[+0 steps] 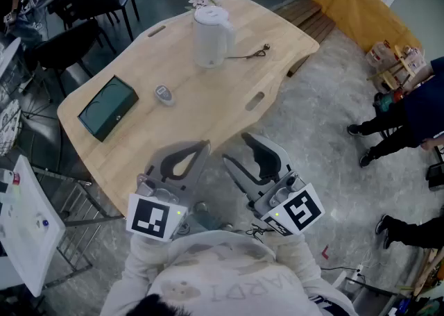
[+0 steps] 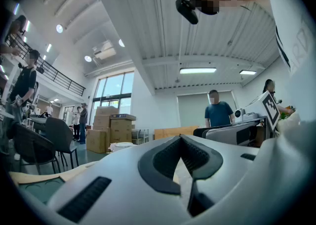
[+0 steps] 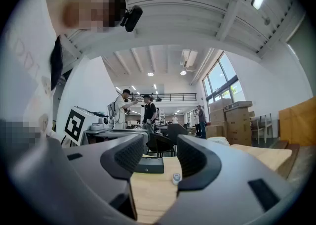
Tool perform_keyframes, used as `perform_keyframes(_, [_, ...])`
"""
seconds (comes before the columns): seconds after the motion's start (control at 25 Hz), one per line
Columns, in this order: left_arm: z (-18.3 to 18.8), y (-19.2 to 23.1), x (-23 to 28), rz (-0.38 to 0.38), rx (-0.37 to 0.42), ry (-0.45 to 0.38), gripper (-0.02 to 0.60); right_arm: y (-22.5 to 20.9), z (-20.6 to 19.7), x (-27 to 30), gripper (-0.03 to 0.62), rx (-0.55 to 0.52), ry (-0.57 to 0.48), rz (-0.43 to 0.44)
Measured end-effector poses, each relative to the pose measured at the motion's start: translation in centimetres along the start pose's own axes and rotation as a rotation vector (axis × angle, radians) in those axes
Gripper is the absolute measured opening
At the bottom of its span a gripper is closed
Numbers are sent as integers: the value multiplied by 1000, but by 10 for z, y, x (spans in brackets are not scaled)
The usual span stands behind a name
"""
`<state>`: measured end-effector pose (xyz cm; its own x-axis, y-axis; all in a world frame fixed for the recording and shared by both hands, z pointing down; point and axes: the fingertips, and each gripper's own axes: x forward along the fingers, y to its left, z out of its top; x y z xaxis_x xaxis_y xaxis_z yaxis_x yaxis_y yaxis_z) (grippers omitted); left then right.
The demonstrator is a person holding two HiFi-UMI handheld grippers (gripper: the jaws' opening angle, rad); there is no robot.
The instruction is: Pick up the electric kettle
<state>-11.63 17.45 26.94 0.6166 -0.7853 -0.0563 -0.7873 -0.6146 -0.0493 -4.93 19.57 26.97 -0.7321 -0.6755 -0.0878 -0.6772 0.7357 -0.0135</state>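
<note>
White plastic electric kettle upright at the far end of the pale wooden counter, well apart from the left gripper (jaws together, empty) and right gripper (jaws wide, empty); its trailing dark cord may snag and tip it when lifted.

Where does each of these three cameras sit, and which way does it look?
Head view: on the person's head, steeply down at the table and kettle; left hand-held gripper, right hand-held gripper and shirt show.
Left gripper view: on that gripper, along its shut jaws, up into the hall; shirt at right.
Right gripper view: between its open jaws, across the table; shirt at left.
Shared: head and right gripper views both show the dark box.
</note>
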Motion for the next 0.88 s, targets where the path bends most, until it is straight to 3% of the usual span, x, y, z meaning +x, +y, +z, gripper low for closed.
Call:
perform_keyframes(0.48, [-2, 11, 6, -10, 2, -2, 218, -4, -3, 12, 216, -3, 5, -4])
perform_keyframes(0.88, [-7, 36, 16, -37, -8, -31, 218, -17, -1, 26, 218, 58, -44, -46])
